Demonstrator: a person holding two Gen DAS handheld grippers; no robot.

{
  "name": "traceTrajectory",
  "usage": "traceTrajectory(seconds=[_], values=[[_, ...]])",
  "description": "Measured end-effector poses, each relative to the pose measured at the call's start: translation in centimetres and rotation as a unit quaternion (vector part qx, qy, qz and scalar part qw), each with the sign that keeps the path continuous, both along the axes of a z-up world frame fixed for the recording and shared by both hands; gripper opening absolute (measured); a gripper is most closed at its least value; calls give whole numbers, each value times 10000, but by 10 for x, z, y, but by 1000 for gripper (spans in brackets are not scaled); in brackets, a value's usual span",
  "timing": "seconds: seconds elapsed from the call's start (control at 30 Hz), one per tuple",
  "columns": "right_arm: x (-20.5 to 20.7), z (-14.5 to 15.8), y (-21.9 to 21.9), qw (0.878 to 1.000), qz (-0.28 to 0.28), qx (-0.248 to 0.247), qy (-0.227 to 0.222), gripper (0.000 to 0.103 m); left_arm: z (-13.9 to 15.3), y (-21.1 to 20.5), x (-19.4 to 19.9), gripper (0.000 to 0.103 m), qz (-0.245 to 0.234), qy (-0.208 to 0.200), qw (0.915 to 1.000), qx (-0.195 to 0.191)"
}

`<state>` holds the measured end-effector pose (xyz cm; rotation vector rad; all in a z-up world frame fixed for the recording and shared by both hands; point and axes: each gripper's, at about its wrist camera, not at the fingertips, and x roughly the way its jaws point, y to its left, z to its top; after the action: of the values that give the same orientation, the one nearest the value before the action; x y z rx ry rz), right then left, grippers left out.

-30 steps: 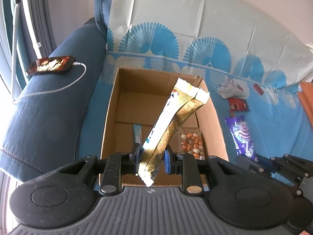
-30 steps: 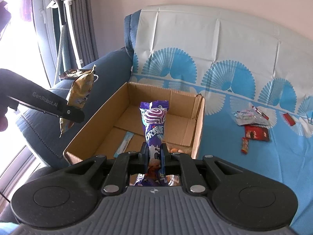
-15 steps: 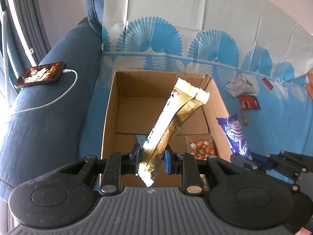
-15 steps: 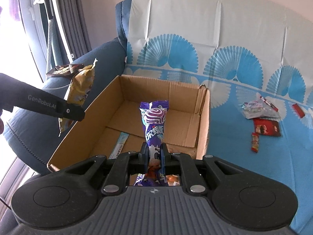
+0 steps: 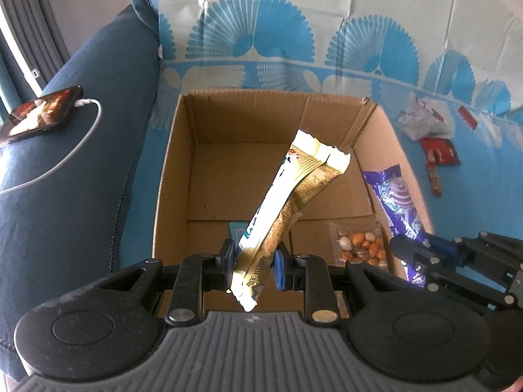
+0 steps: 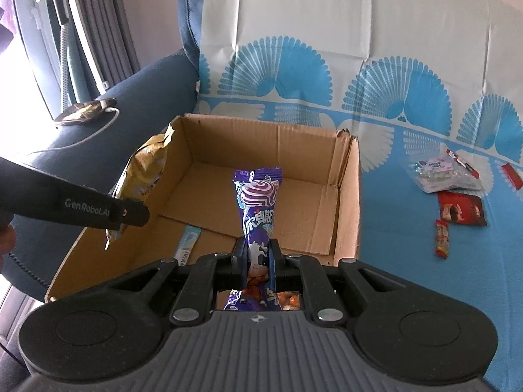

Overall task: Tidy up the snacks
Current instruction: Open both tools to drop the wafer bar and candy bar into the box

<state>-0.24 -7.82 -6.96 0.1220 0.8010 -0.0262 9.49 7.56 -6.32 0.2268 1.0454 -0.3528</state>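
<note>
Gripping gold packet [image 5: 287, 215], purple packet [image 6: 258, 215], above cardboard box [image 5: 170, 170]

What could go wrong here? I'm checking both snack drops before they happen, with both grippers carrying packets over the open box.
The left gripper pinches the gold packet only near its bottom end, so it may swing or slip early. The purple packet in the right gripper hangs close to the cardboard box wall's right side and could catch its rim. Both grippers are close together and might bump.
</note>
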Motion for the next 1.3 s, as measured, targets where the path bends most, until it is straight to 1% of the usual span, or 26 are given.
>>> traceTrajectory(seconds=[0.3,0.37,0.4,0.43,0.47,0.5,0.53,0.57,0.63,0.73,0.83,0.93,0.97,1.03,1.13,1.3], values=[[17,-25,-7,9996,-118,-51,252,13,-36,-12,19,27,-35,209,9990,390],[18,-27,-9,9996,-135,-11,246,14,-41,-13,21,29,-168,246,9987,425],[18,-27,-9,9996,-153,5,222,17,-42,-14,21,40,-244,266,9984,434],[17,-25,-10,9996,-197,-29,204,33,-43,-14,21,56,-257,270,9983,459],[16,-22,-10,9995,-275,-82,158,60,-42,-14,21,94,-230,244,9982,492],[14,-19,-10,9992,-367,-130,85,70,-39,-12,19,102,-174,144,9985,495],[10,-16,-11,9989,-432,-158,2,77,-34,-9,15,103,-134,-15,9990,429],[7,-13,-12,9990,-422,-168,-59,77,-30,-7,12,103,-154,-87,9990,407],[2,-7,-11,9993,-335,-155,-66,78,-26,-5,7,103,-181,-94,9986,491],[-7,1,-8,9994,-309,-136,-71,82,-19,0,-3,103,-88,-82,9986,519],[-20,12,-2,9994,-286,-114,-154,86,-7,8,-18,103,58,-99,9990,428],[-37,23,7,9995,-247,-94,-194,87,7,18,-38,103,205,-132,9992,322],[-44,27,9,9995,-236,-76,-201,90,12,21,-45,103,225,-151,9993,270],[-56,34,14,9994,-242,-67,-246,93,22,26,-61,103,269,-232,9992,198],[-77,44,22,9990,-228,-144,-348,94,37,32,-82,103,302,-422,9985,148],[-109,61,32,9979,-281,-233,-543,95,61,41,-113,103,302,-662,9973,-69]])
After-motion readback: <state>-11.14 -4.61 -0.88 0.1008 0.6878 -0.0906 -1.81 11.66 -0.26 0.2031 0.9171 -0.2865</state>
